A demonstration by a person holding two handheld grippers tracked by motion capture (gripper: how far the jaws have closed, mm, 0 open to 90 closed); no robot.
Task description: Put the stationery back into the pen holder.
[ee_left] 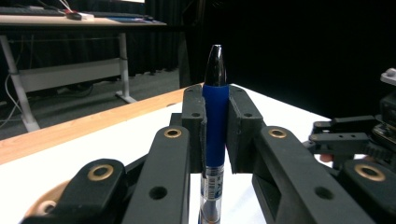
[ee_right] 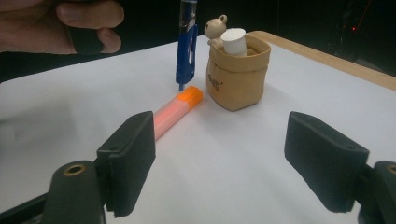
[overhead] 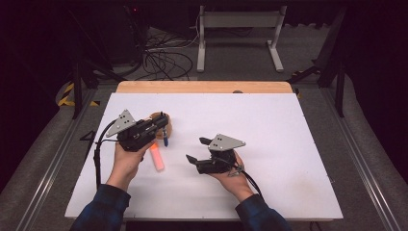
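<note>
My left gripper (ee_left: 215,140) pinches the blue pen (ee_left: 215,126) mid-barrel: light, stiff, slippery. Right gripper (ee_right: 219,154) spread, empty.

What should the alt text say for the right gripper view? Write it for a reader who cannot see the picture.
An orange highlighter lies on a white table beside a tan pouch holding a small bear figure and a white cylinder. A blue pen hangs upright above the highlighter. The right tongs stand open in front, holding nothing.

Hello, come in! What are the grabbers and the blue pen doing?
Left gripper shut on blue pen. Right gripper open, empty. Orange highlighter flat beside tan pouch.
</note>
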